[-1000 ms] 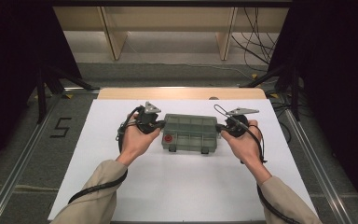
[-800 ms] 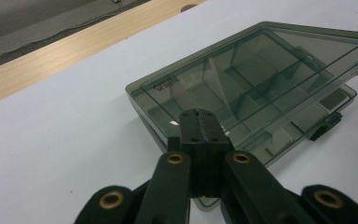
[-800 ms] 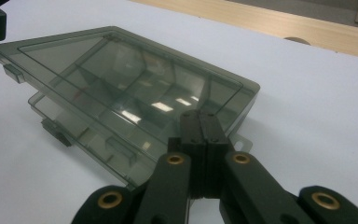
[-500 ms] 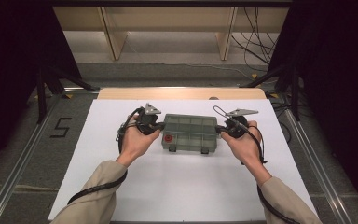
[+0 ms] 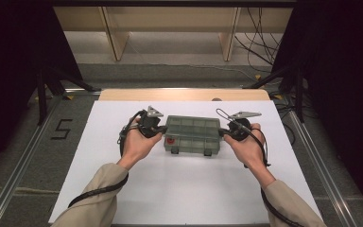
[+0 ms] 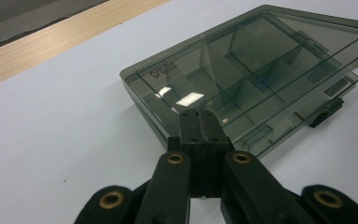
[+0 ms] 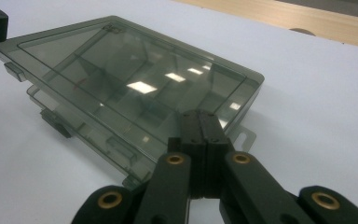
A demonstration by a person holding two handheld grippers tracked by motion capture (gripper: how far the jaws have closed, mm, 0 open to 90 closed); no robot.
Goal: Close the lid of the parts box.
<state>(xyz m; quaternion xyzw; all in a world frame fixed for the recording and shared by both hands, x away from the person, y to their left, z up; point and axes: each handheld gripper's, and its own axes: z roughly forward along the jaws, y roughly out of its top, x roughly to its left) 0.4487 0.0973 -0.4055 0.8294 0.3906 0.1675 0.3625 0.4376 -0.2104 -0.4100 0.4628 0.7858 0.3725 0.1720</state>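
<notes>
So we've got the smoky compartment box [image 5: 192,135] sitting mid-bench [image 5: 179,189], lid down, with the left tool [image 6: 199,114] and right tool [image 7: 200,114] both clenched on nothing, tips at its two short ends. Best bet is probably to press in evenly from both sides so it doesn't skid or twist. Can't really tell if the tips actually touch the plastic, and the front latches [image 5: 208,152] are too small to read
</notes>
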